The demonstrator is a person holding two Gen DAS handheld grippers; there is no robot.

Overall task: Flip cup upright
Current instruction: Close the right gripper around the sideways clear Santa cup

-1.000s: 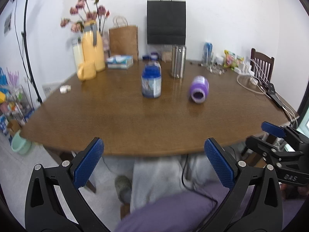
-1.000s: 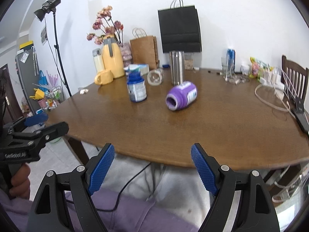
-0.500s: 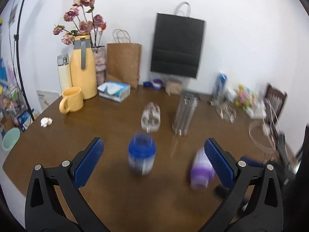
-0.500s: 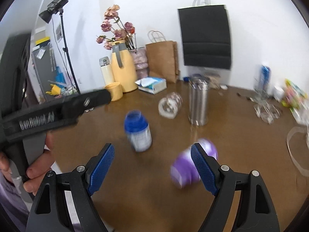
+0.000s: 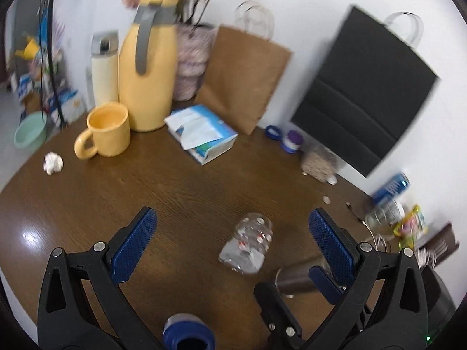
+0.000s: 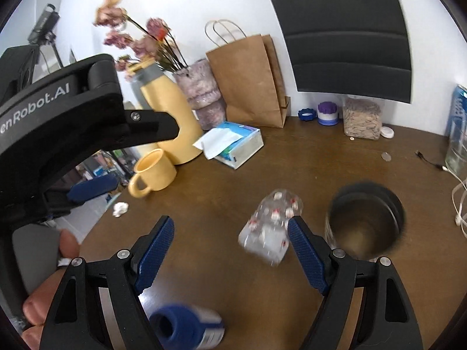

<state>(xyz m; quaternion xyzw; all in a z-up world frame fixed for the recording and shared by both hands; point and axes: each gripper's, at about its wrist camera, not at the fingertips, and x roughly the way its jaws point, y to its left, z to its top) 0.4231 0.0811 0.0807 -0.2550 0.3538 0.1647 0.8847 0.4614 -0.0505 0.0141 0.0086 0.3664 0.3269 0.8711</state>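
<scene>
**Left wrist view: both grippers spread wide above a clear cup on its side**

Left wrist view, left to right, all placed against the clear cup (image 5: 247,245): far to its left and back sit a crumpled tissue (image 5: 53,162), a yellow mug (image 5: 105,134) and a tall yellow jug (image 5: 147,67). A tissue box (image 5: 201,134) lies well behind the cup, with a brown paper bag (image 5: 243,73) behind that. The cup itself lies on its side on the brown surface (image 5: 189,192), between the fingers of the left gripper (image 5: 232,245), which is spread wide and holds nothing. Just right of the cup stands a steel tumbler (image 5: 297,277), partly hidden by the right-hand finger. A blue-capped bottle (image 5: 188,335) pokes in near the bottom edge, nearer the camera than the cup.

In the right wrist view the right gripper (image 6: 230,250) is likewise wide apart and empty; the cup (image 6: 270,230) lies tilted just by its right-hand finger (image 6: 306,256), though contact cannot be told through the blur. The tumbler (image 6: 364,224) stands upright just right of the cup.
</scene>
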